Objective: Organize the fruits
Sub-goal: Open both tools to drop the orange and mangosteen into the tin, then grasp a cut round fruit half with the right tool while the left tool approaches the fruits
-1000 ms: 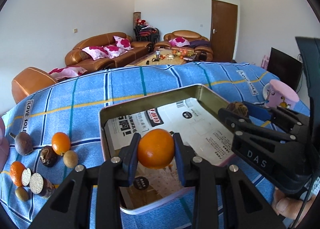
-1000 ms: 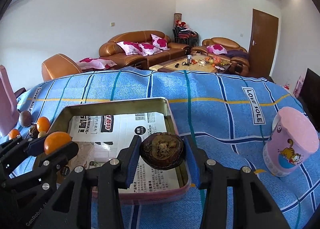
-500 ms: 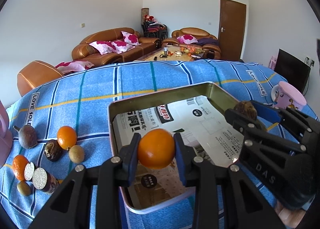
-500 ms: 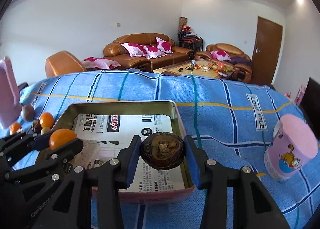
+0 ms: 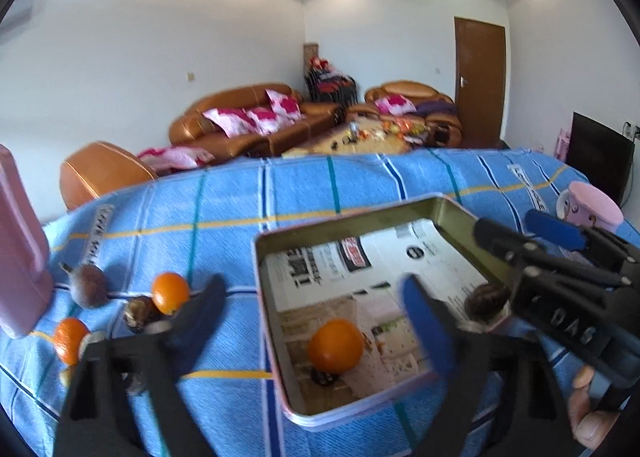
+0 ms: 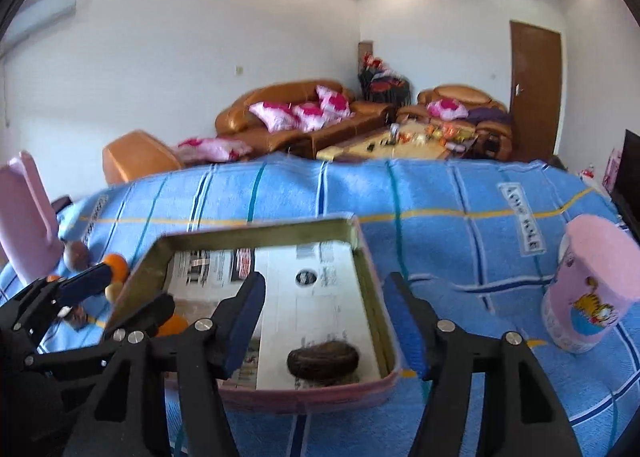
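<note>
My left gripper (image 5: 316, 321) hung over the metal tray (image 5: 348, 223) with its jaws opening, spread wide and pressing on nothing; the orange (image 5: 335, 345) lay loose on the newspaper lining (image 5: 384, 257) of the tray, low between the fingers, toward the tray's 7 o'clock corner. My right gripper (image 6: 324, 317) had its jaws opening too, the pads clear of the dark brown fruit (image 6: 323, 362), which rested on the paper near the tray's 5 o'clock corner, just inside the rim. From the left camera that fruit sat at the tray's 3 o'clock edge, partly behind the right gripper's black frame. Out on the blue plaid cloth (image 5: 224, 209), at 9 o'clock of the tray, waited more fruit: a brown one with a stem (image 5: 88, 286), a second orange (image 5: 171, 293), a dark wrinkled one (image 5: 138, 314) and another orange (image 5: 69, 339) lower down. A pink cup (image 6: 588, 285) stood at 3 o'clock, well apart from the tray.
</note>
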`<state>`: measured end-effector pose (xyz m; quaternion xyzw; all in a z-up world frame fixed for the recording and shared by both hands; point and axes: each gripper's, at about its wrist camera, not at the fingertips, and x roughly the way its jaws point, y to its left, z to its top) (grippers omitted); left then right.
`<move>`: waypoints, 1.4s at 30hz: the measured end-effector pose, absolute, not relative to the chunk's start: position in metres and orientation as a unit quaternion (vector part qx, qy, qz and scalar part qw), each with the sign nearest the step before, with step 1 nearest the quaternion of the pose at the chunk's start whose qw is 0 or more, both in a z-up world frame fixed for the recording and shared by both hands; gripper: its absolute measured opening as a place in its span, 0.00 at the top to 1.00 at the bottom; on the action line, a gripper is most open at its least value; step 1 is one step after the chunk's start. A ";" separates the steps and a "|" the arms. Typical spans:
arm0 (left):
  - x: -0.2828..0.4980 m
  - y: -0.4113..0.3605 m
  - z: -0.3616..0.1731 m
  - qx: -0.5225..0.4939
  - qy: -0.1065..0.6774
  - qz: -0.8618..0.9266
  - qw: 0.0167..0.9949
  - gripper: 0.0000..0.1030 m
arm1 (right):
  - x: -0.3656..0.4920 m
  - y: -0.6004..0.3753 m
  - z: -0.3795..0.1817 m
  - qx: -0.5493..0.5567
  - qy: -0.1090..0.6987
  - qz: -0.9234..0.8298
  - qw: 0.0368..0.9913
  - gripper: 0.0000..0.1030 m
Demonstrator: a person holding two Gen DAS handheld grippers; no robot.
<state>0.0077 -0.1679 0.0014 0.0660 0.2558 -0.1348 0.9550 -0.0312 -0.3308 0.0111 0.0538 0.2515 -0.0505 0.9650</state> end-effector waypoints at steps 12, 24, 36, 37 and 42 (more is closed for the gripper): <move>-0.005 -0.147 0.011 0.070 0.218 -0.108 0.967 0.00 | -0.058 -0.331 0.029 0.045 0.147 -0.106 0.982 0.30; -0.005 -0.097 0.008 0.082 0.226 -0.066 0.968 0.00 | -0.053 -0.317 0.024 0.032 0.166 -0.122 0.978 0.23; 0.007 -0.034 -0.002 0.074 0.261 -0.038 0.962 0.00 | -0.050 -0.266 0.015 0.069 0.218 -0.063 0.972 0.23; 0.009 -0.027 -0.003 0.071 0.266 -0.036 0.961 0.00 | -0.050 -0.260 0.015 0.069 0.220 -0.056 0.971 0.23; 0.014 0.004 -0.004 0.045 0.280 -0.020 0.959 0.00 | -0.046 -0.221 0.012 0.052 0.239 -0.013 0.969 0.23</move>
